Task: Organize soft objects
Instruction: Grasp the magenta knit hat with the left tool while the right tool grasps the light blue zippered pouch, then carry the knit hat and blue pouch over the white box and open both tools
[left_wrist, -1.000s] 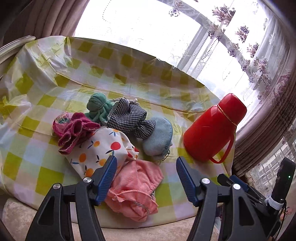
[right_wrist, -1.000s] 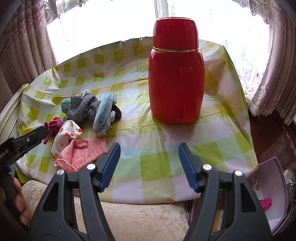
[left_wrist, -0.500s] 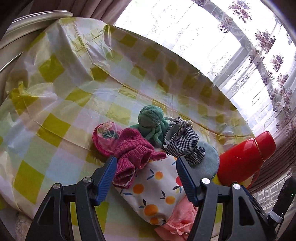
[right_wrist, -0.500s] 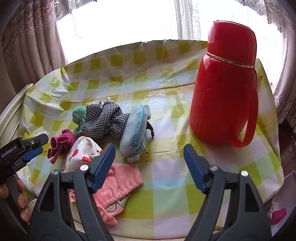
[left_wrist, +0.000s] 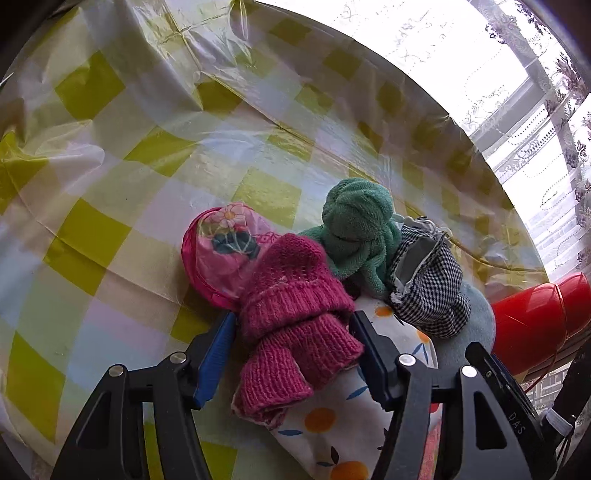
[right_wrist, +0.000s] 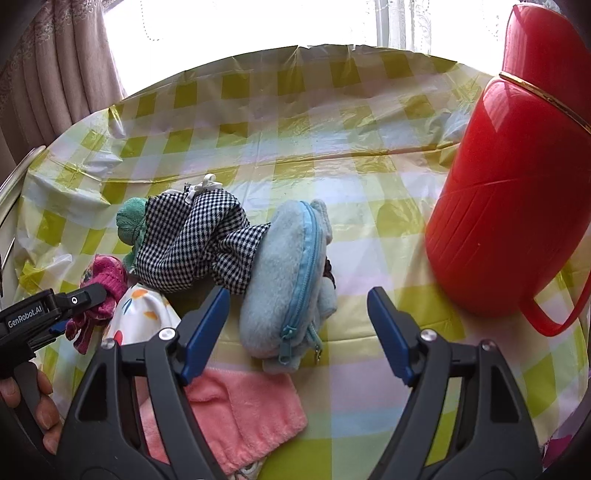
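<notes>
Tools (left_wrist: 291, 354) (right_wrist: 297, 325) spread, low over pile (right_wrist: 192, 247)

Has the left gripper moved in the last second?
Yes. The left gripper has swung left and closed in: its open jaws now flank the magenta knit sock, away from the red flask.

The desk (right_wrist: 295, 122) wears a creased plastic cover checked in yellow-green and white. On it stands a red flask (right_wrist: 517, 177) at the right. Left of that lie a pale blue zip pouch (right_wrist: 291, 284), a black-and-white checked cloth (right_wrist: 192, 243), a green towel knot (left_wrist: 358, 221), a magenta knit piece (left_wrist: 291, 314), a fruit-print cloth (left_wrist: 340, 421) and a pink cloth (right_wrist: 240, 413), bunched together, some probably resting partly on each other.
</notes>
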